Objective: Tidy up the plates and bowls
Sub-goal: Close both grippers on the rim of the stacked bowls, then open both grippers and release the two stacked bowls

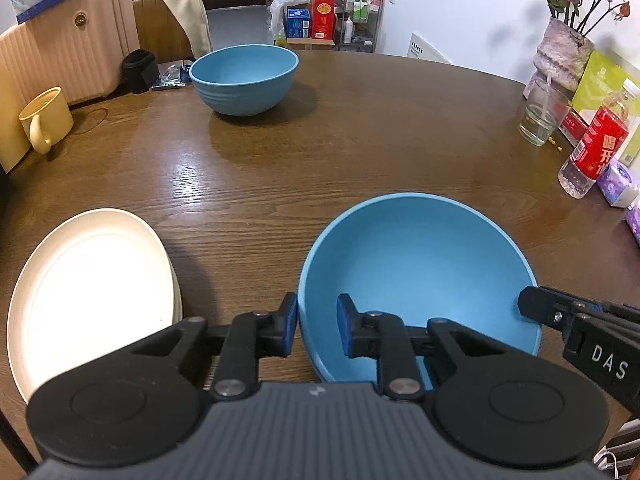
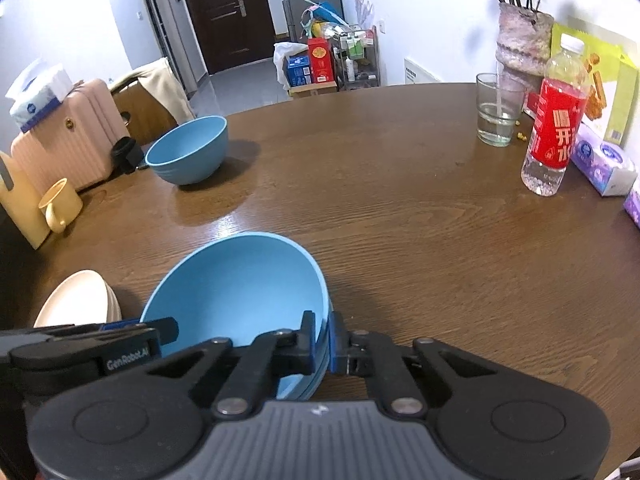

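A blue bowl (image 1: 420,272) sits near me on the brown wooden table (image 1: 360,140). My left gripper (image 1: 318,326) straddles its left rim, one pad outside and one inside. A gap shows at the inner pad, so it is open. My right gripper (image 2: 322,344) is shut on the right rim of the same bowl (image 2: 240,292); its tip (image 1: 528,306) also shows in the left wrist view. A second blue bowl (image 1: 244,76) stands far back on the left. Stacked cream plates (image 1: 92,292) lie left of the near bowl.
A yellow mug (image 1: 46,118) and a pink suitcase (image 1: 68,52) are at the far left. A glass (image 2: 496,120), a red-labelled water bottle (image 2: 554,120), a flower vase (image 2: 520,36) and tissue packs (image 2: 604,164) line the right edge.
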A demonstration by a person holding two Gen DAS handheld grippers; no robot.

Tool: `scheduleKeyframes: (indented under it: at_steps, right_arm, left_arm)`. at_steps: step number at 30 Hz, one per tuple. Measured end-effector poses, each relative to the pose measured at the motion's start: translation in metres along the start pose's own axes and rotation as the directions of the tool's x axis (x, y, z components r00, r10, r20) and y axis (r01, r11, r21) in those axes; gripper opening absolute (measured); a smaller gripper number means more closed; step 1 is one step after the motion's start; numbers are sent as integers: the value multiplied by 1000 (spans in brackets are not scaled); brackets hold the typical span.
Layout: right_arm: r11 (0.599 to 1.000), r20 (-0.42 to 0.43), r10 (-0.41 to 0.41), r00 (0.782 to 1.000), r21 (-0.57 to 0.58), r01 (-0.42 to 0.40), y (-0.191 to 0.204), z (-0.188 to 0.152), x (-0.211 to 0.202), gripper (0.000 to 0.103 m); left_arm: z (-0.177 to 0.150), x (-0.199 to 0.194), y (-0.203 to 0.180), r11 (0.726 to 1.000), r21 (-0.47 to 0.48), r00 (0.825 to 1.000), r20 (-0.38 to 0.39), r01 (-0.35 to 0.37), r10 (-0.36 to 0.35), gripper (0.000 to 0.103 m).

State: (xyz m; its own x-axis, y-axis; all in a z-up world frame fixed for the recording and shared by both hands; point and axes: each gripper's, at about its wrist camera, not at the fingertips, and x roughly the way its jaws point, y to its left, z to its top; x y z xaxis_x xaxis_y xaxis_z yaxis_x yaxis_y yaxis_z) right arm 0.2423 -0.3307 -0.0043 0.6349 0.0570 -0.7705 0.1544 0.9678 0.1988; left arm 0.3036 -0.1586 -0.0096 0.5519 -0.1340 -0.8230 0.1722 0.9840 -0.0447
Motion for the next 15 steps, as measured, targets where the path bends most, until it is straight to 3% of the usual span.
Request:
scheduleKeyframes:
  at_steps: [15]
  right_arm:
    - [1000,10,7,1000,22,-7,-3,-3,2,5]
  left_arm:
    - [0,3,3,1000,-6,1000,-3,-2,2,17]
